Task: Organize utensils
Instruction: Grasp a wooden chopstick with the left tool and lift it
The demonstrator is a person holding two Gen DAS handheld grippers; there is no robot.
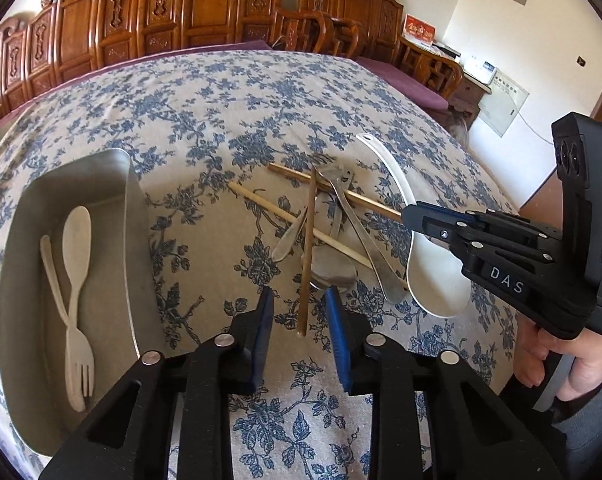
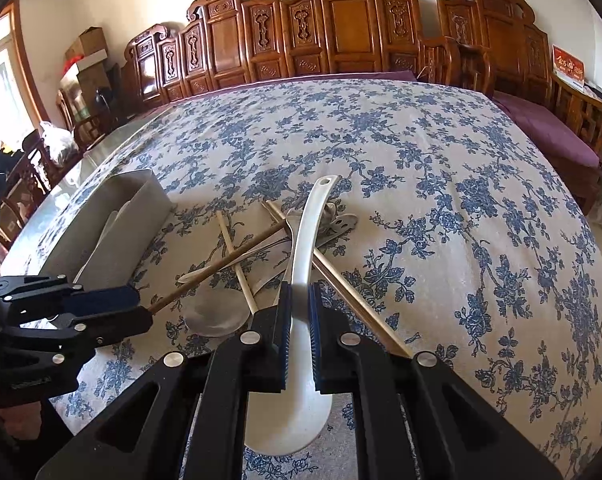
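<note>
A pile of utensils lies on the floral tablecloth: metal spoons (image 1: 337, 272), a metal fork (image 1: 333, 184), several wooden chopsticks (image 1: 307, 248) and a white rice paddle (image 1: 433, 276). My left gripper (image 1: 299, 300) is open, its fingers either side of the near end of a dark chopstick. My right gripper (image 2: 299, 300) has its pads close on both sides of the white rice paddle's handle (image 2: 303, 248); contact is unclear. The metal tray (image 1: 137, 216) at left holds a cream spoon (image 1: 77, 244) and cream fork (image 1: 79, 348).
The tray also shows in the right wrist view (image 2: 141, 200). Carved wooden chairs (image 2: 341, 20) and a purple cushioned bench (image 2: 549, 132) line the far side of the table. The cloth beyond the pile is bare.
</note>
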